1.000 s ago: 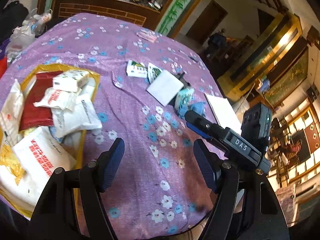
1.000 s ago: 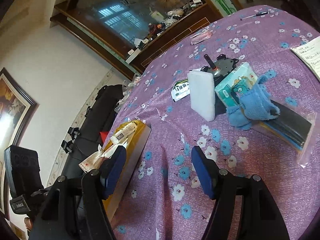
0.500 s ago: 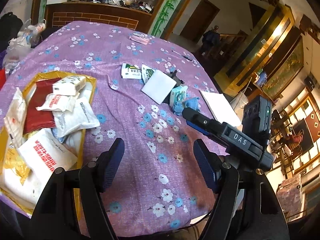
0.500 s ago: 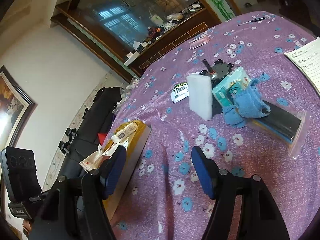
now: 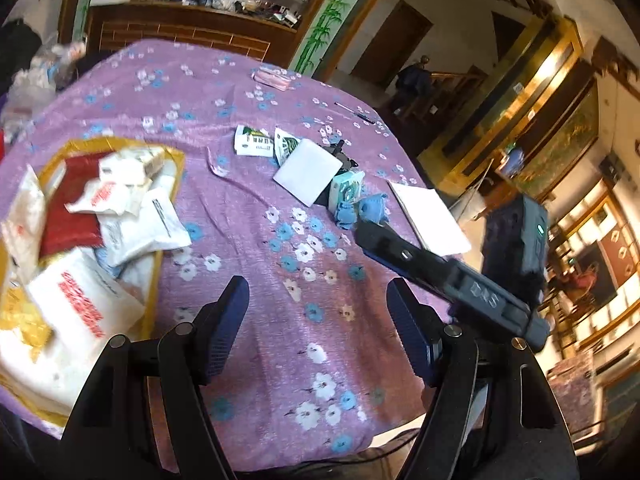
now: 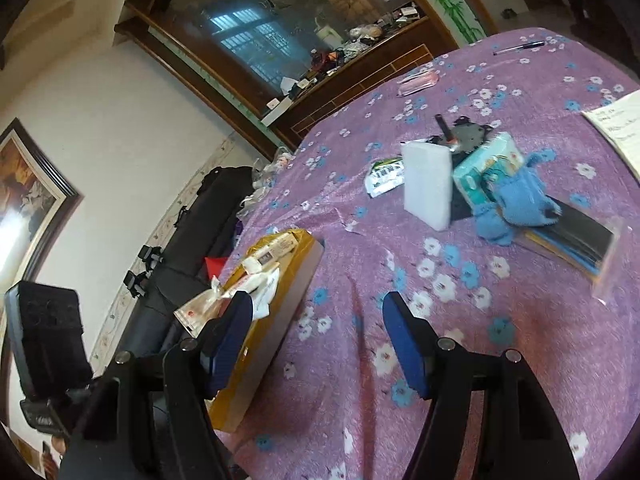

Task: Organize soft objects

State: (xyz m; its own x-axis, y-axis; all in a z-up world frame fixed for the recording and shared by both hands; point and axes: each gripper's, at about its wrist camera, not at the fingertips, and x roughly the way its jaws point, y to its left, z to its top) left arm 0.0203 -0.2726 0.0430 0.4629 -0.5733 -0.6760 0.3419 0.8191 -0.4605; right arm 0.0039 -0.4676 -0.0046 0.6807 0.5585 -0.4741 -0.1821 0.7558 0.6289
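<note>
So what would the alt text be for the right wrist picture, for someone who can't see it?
An open right gripper hovers empty over a purple flowered tablecloth. Ahead lie a white sponge block, a tissue pack and a blue cloth; a yellow box of packets sits left.

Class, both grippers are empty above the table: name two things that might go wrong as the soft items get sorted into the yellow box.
1. The blue cloth lies against the tissue pack and on a plastic sleeve; pinching it may drag those along.
2. The yellow box is already heaped with packets, so one more item could slide off.
3. The white sponge stands on edge and may topple if nudged.
</note>
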